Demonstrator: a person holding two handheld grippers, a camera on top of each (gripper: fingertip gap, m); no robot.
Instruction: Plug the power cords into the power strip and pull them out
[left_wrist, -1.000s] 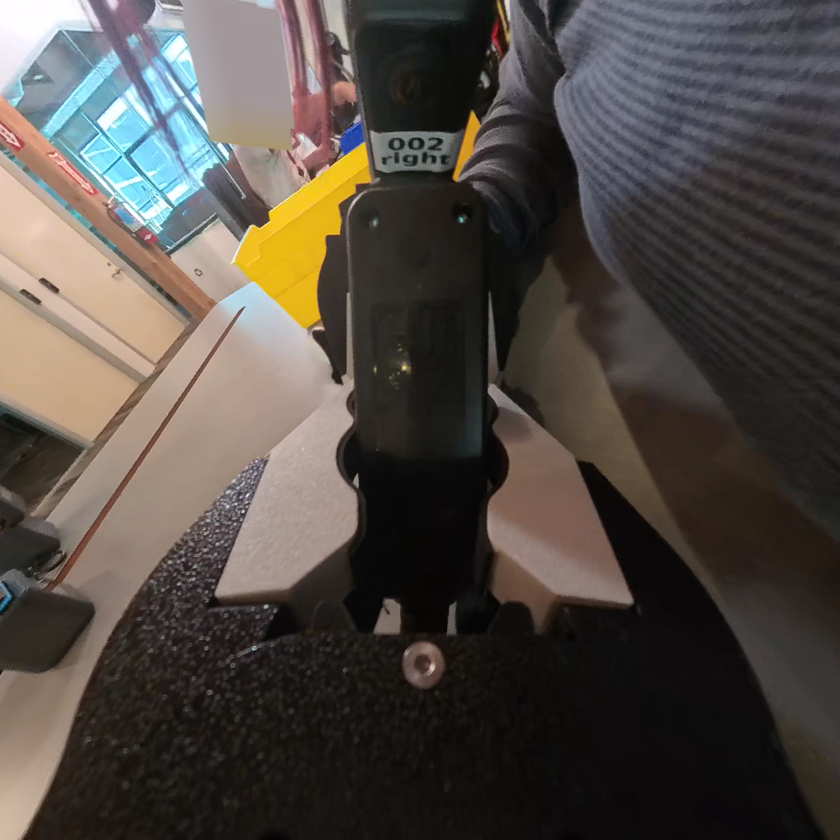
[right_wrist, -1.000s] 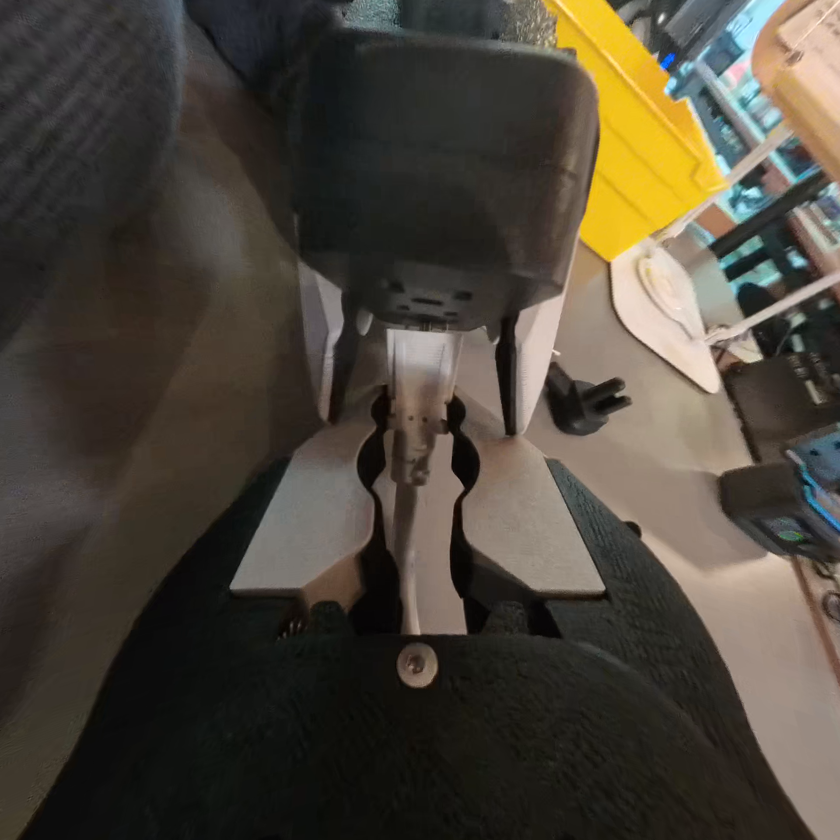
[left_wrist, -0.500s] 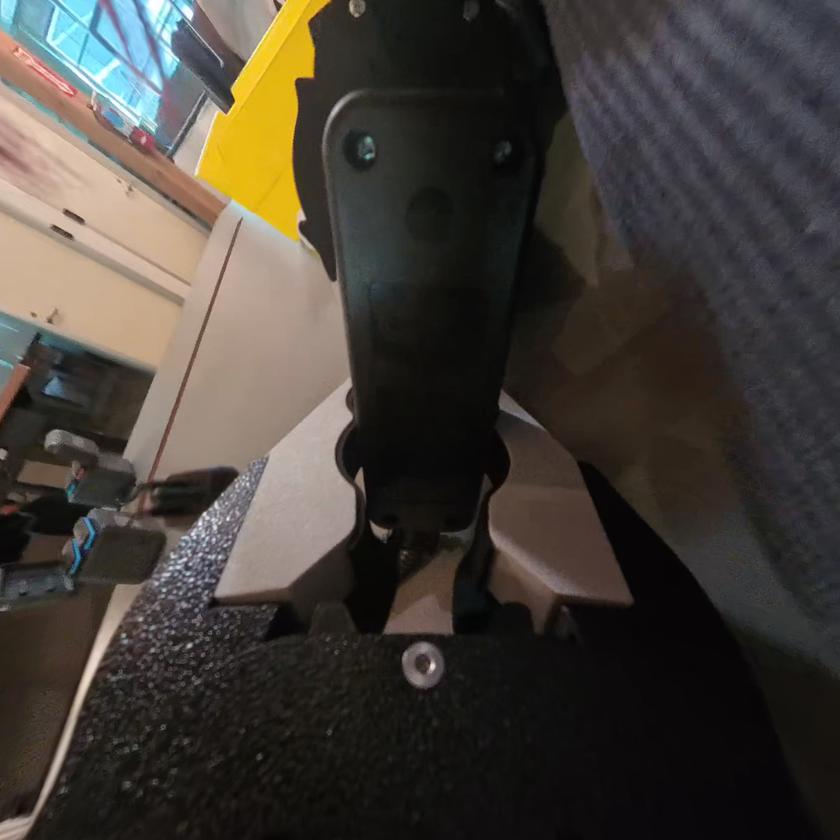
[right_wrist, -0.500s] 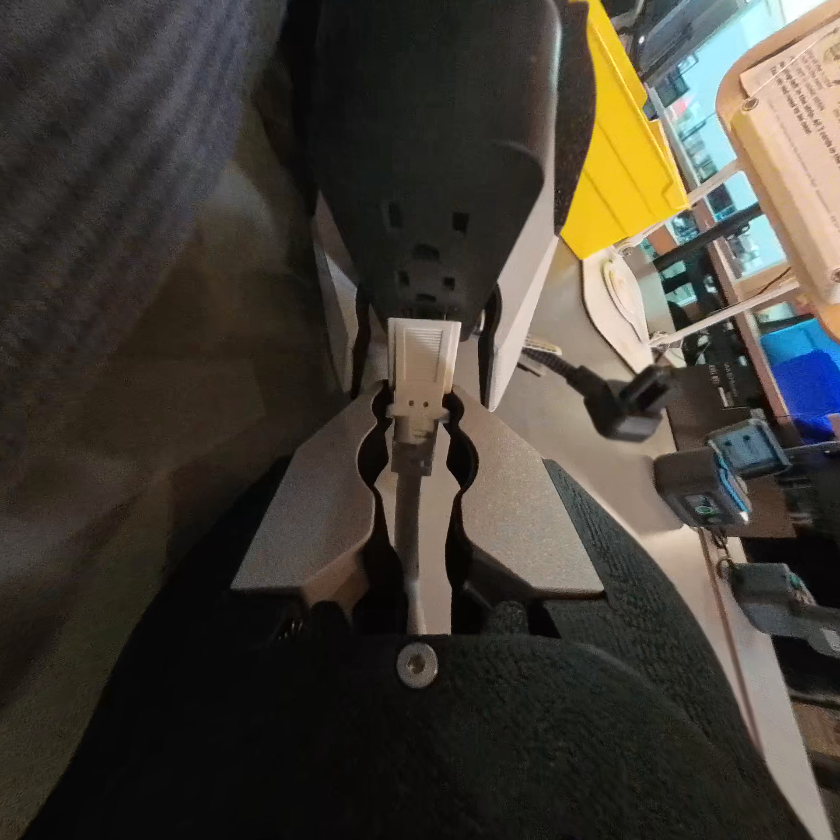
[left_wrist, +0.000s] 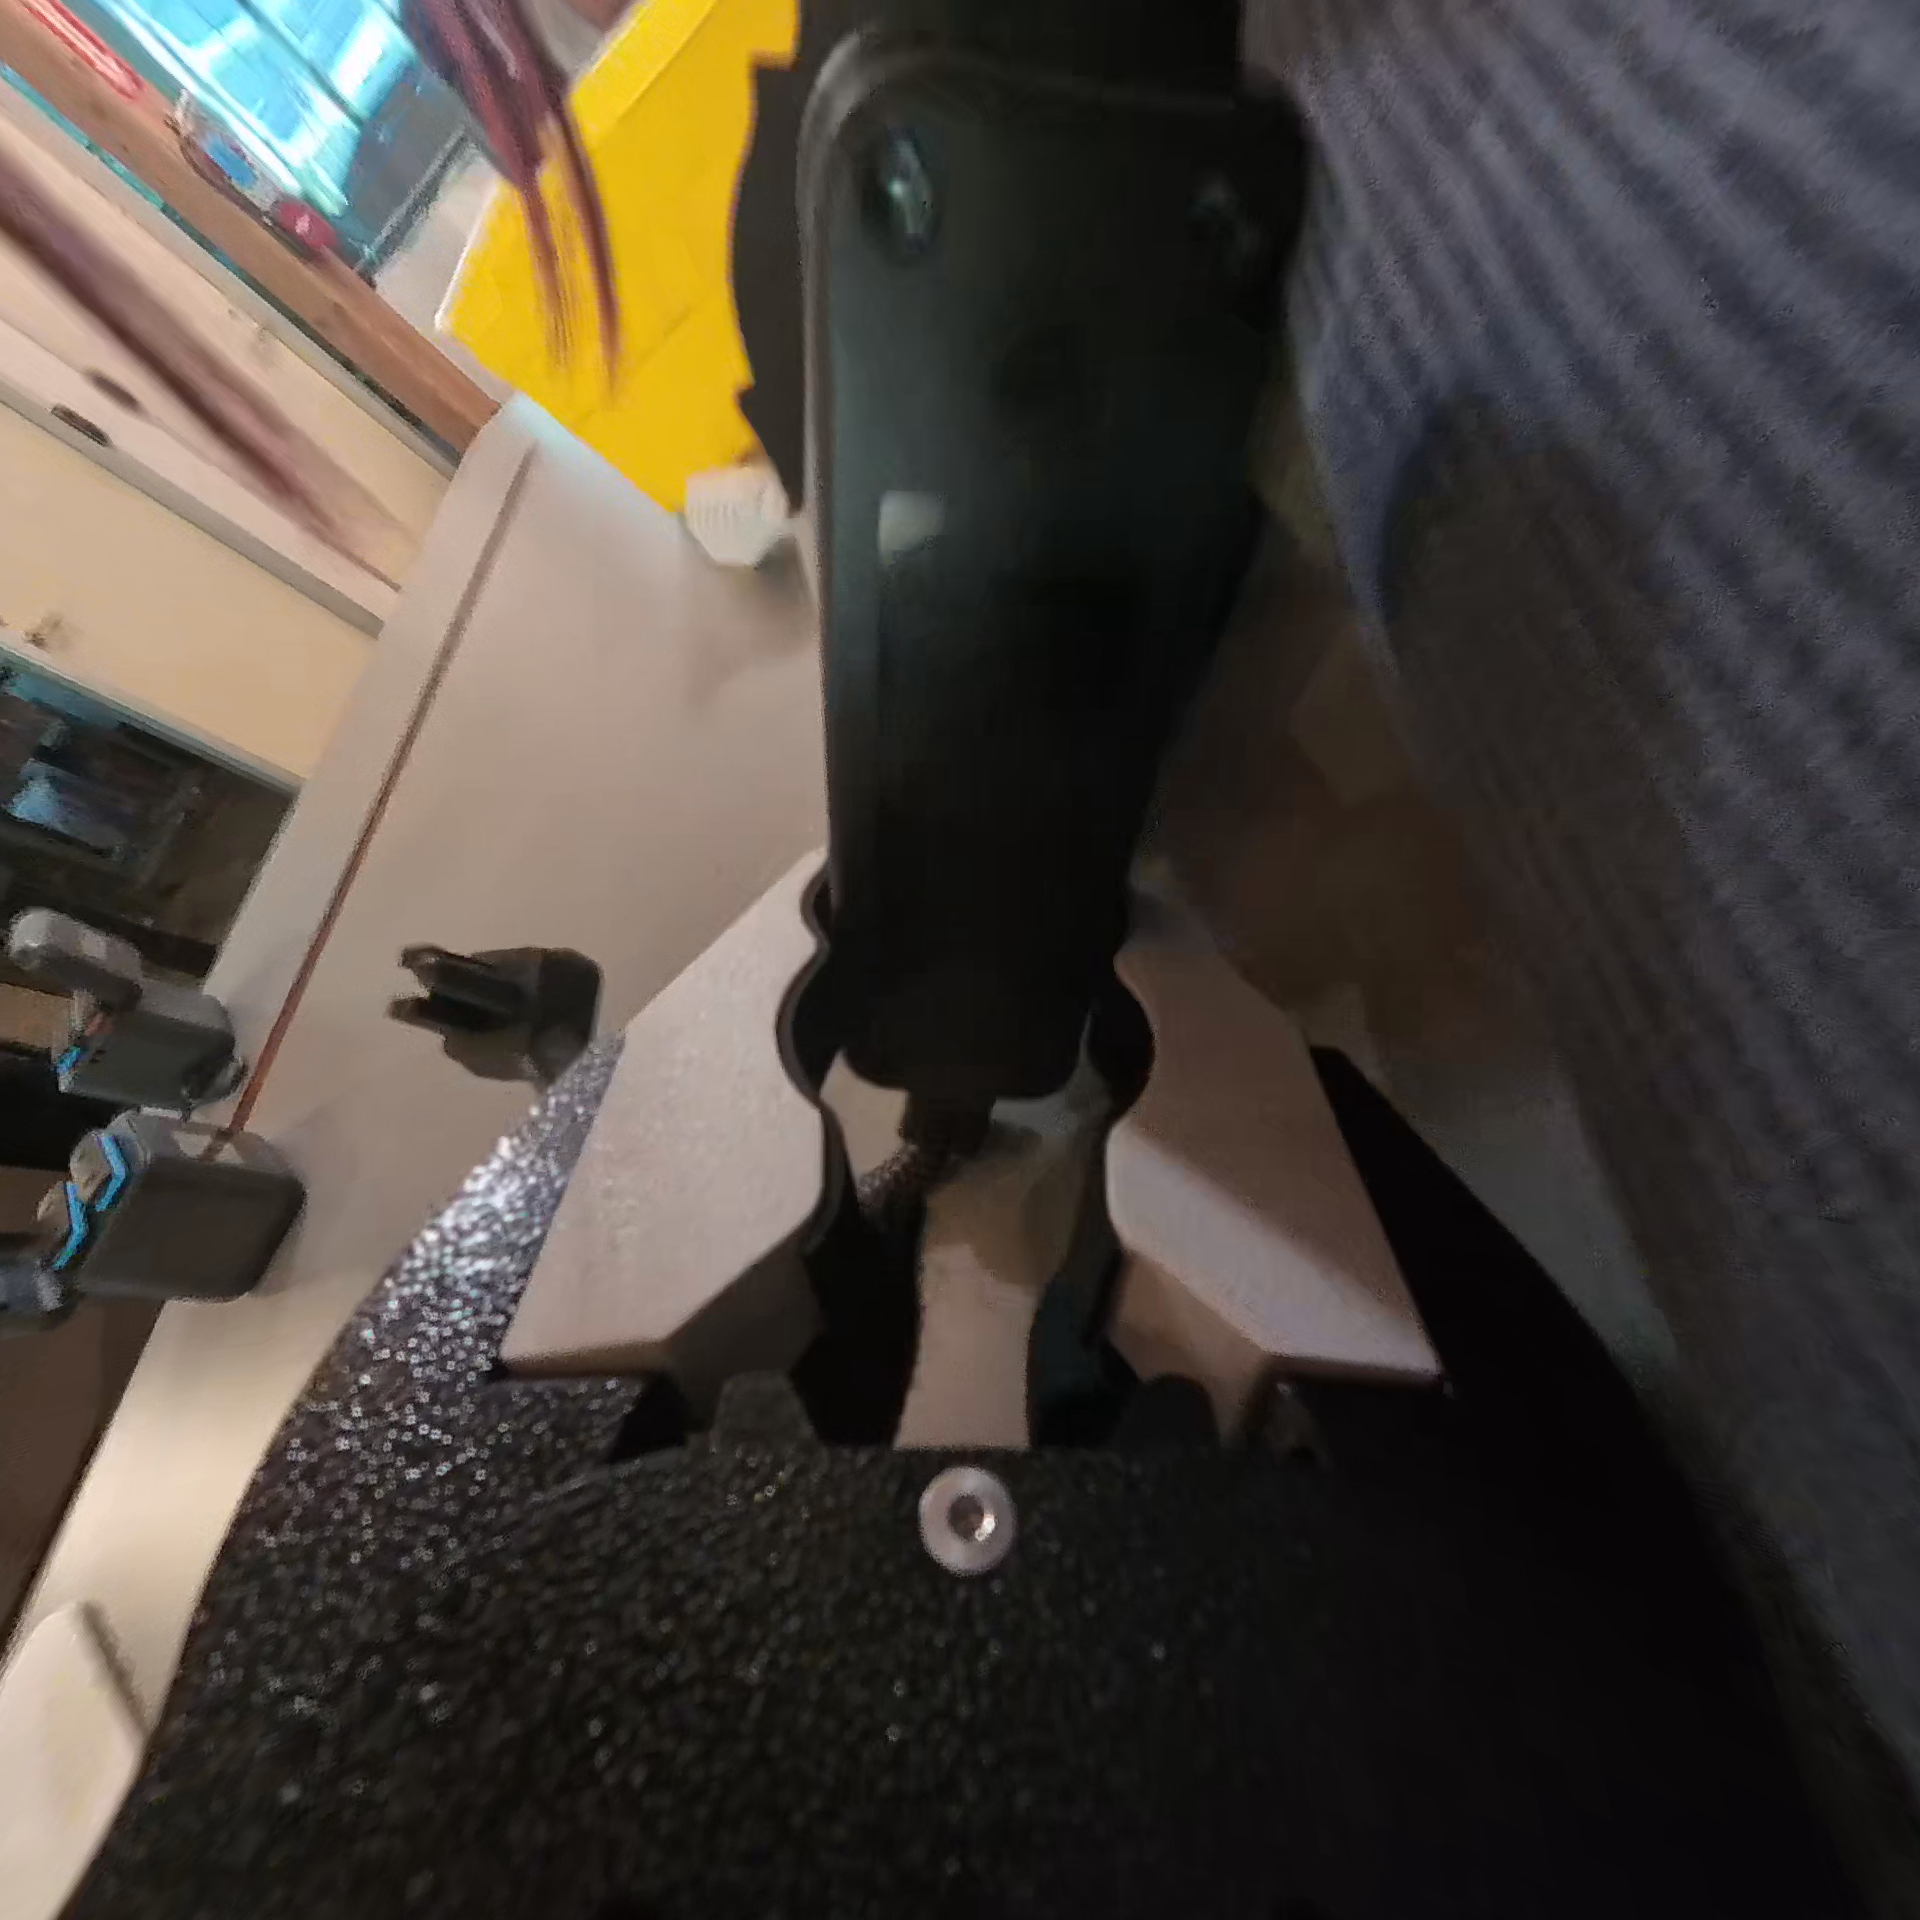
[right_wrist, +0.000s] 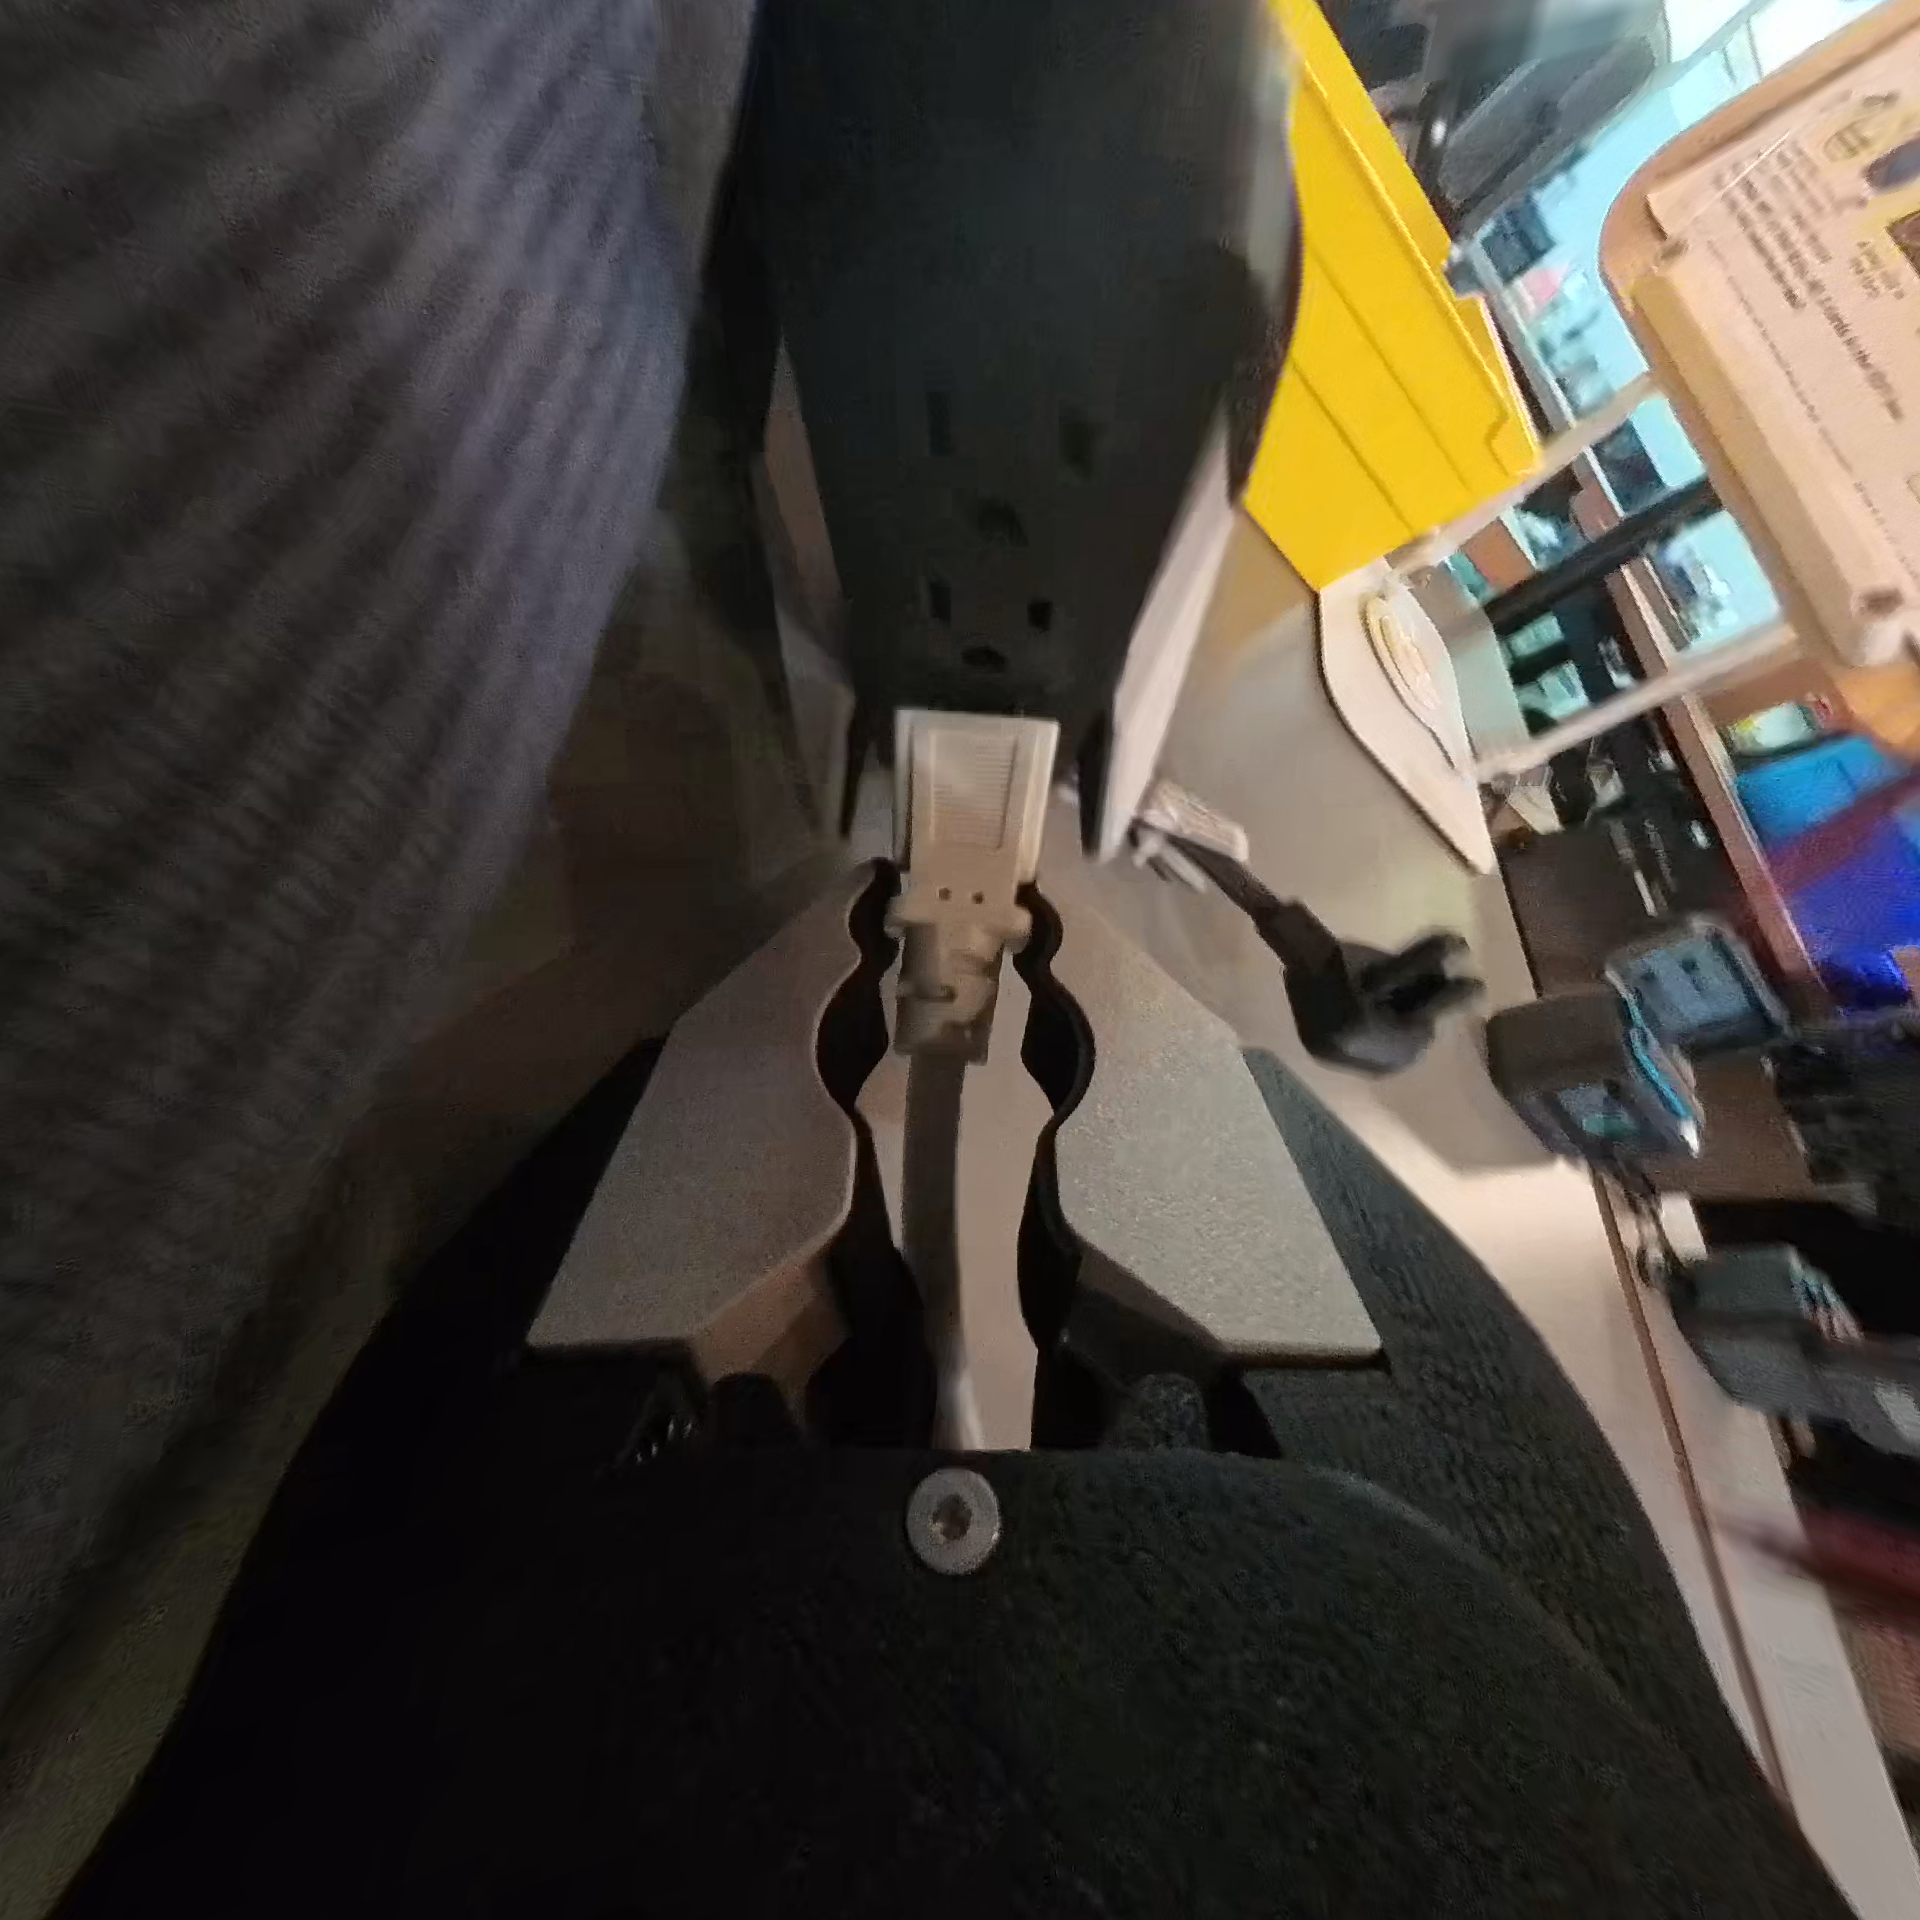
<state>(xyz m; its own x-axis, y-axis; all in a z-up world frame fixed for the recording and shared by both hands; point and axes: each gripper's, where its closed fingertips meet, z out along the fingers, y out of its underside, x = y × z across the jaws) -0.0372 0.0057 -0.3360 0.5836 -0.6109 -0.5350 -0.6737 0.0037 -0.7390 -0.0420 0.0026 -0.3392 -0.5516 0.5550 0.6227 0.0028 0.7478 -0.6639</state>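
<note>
My left gripper (left_wrist: 961, 1003) is shut on the cable end of a black power strip (left_wrist: 1018, 520), which stands upright, its screwed back facing this view. Its braided cable (left_wrist: 914, 1153) leaves between the fingers. In the right wrist view my right gripper (right_wrist: 961, 914) is shut on a white plug (right_wrist: 975, 821) with a white cord (right_wrist: 935, 1174). The plug's front meets the lowest socket of the power strip's face (right_wrist: 997, 436); I cannot tell how deep it sits. A loose black plug (right_wrist: 1361, 997) lies on the table and also shows in the left wrist view (left_wrist: 499, 1003).
A person's grey knitted sweater (left_wrist: 1610, 520) is close beside both grippers. A yellow bin (right_wrist: 1371, 343) stands at the back of the pale table (left_wrist: 582, 748). Small dark cameras (left_wrist: 166, 1216) sit at the table's edge. A white round base (right_wrist: 1403, 665) lies near the bin.
Both grippers have tilted with the strip and plug held. More of the strip's socket face shows above the white plug. The loose black plug and cameras have come into view.
</note>
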